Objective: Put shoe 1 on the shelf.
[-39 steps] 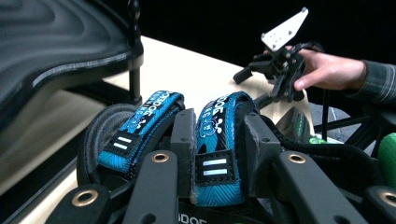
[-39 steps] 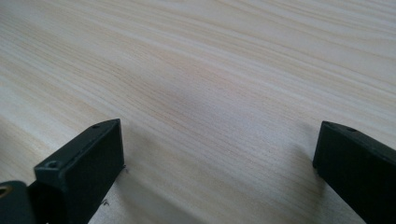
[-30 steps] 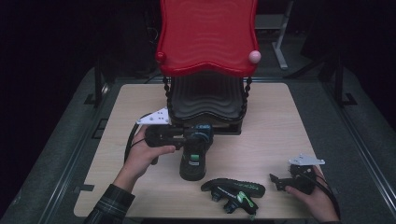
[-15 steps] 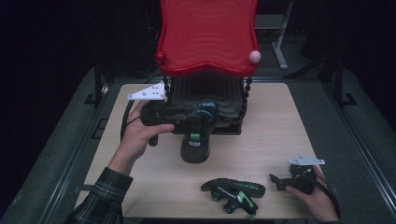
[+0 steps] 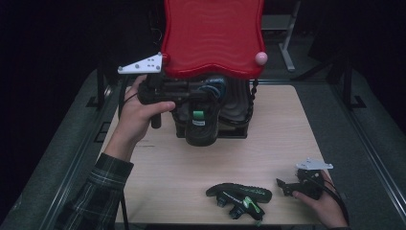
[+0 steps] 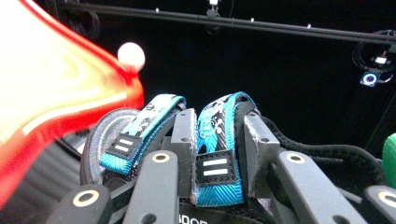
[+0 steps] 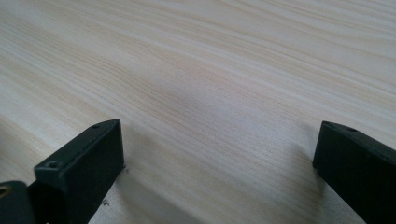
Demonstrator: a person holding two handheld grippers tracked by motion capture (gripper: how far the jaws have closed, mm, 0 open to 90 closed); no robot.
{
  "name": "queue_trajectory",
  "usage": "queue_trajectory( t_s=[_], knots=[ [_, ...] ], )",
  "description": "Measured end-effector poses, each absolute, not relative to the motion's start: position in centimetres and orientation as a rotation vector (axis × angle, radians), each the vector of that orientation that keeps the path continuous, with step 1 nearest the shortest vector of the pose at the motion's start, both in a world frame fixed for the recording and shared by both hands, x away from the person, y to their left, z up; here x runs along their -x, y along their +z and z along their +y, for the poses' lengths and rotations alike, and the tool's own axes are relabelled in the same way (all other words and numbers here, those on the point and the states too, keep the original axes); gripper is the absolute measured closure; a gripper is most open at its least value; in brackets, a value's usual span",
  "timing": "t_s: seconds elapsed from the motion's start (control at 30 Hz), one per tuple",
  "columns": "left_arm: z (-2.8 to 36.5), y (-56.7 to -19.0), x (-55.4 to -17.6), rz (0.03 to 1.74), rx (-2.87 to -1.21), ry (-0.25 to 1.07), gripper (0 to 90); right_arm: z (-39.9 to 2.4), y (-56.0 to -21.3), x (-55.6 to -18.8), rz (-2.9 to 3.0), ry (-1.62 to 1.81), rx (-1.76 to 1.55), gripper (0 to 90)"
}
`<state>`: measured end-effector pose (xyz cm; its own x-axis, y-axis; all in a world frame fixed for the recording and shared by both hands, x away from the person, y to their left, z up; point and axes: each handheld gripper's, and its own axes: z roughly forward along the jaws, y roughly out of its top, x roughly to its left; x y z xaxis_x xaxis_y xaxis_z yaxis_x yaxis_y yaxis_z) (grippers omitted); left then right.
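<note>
Left hand-held gripper point(image 5: 203, 98) pinching a black shoe point(image 5: 200, 125) by its blue strap, raised near the surface's point(image 5: 282, 134) far edge, right hand-held gripper point(image 5: 287, 186) spread, resting at the near right corner.

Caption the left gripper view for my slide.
Left gripper clamps a sandal's blue strap beside the red shelf.

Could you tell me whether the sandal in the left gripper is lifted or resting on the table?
Lifted: the left gripper clamps the sandal by its blue strap, hanging before the red rack.
</note>
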<state>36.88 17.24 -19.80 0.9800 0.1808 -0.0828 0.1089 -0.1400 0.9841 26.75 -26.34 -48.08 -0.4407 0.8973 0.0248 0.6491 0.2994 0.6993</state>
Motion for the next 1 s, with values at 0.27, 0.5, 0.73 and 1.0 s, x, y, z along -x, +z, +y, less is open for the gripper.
queue_trajectory(
  t_s=[0.27,0.5,0.73,1.0],
  knots=[
    [17.5,-16.6,-37.9,0.2,-1.687,0.095,69.0,-26.3,-48.1,-26.7,2.204,0.917,-1.387,1.3],
    [17.6,-13.6,-39.2,0.189,-1.691,0.155,69.0,-26.4,-48.1,-26.7,2.204,0.918,-1.386,1.3],
    [17.6,-10.7,-41.8,0.199,-1.693,0.232,69.1,-26.3,-48.1,-26.7,2.206,0.919,-1.385,1.3],
    [17.6,-8.9,-45.1,0.241,-1.725,0.319,69.1,-26.4,-48.1,-26.7,2.208,0.917,-1.382,1.3]
  ],
)
